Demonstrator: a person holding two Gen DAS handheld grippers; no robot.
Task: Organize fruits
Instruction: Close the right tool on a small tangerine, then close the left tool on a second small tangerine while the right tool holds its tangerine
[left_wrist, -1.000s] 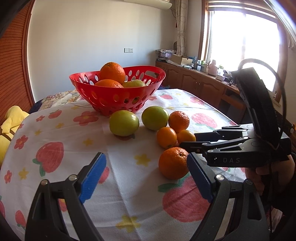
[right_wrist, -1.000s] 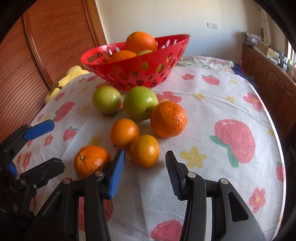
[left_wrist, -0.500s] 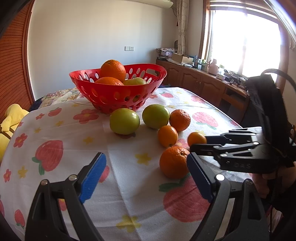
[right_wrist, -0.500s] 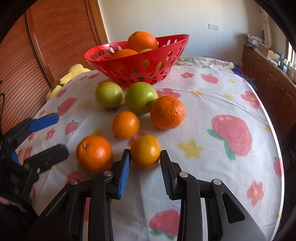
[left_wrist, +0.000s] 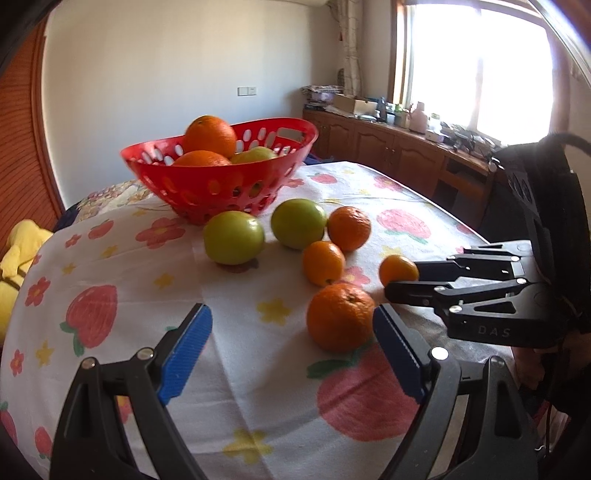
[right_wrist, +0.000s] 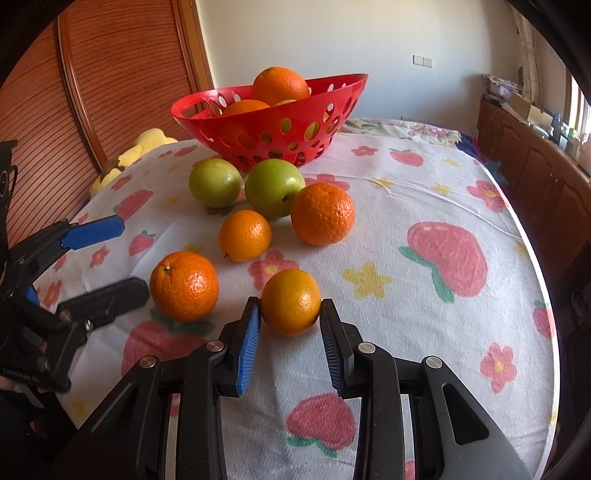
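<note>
The red fruit basket (right_wrist: 273, 122) stands at the far side of the desk (right_wrist: 424, 192). Nearest to it lie two green apples, then loose oranges. Farthest from it, the right hand-held gripper (right_wrist: 290, 325) has closed its pads on a small orange (right_wrist: 290, 301). The left hand-held gripper (left_wrist: 291, 354) stands wide open and empty, a larger orange (left_wrist: 340, 315) just ahead.

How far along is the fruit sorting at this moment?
Early. Done: the red basket holds two oranges and a green fruit. In hand: the right gripper has just closed on a small orange. Left: three oranges and two green apples on the cloth; the left gripper is open.
</note>
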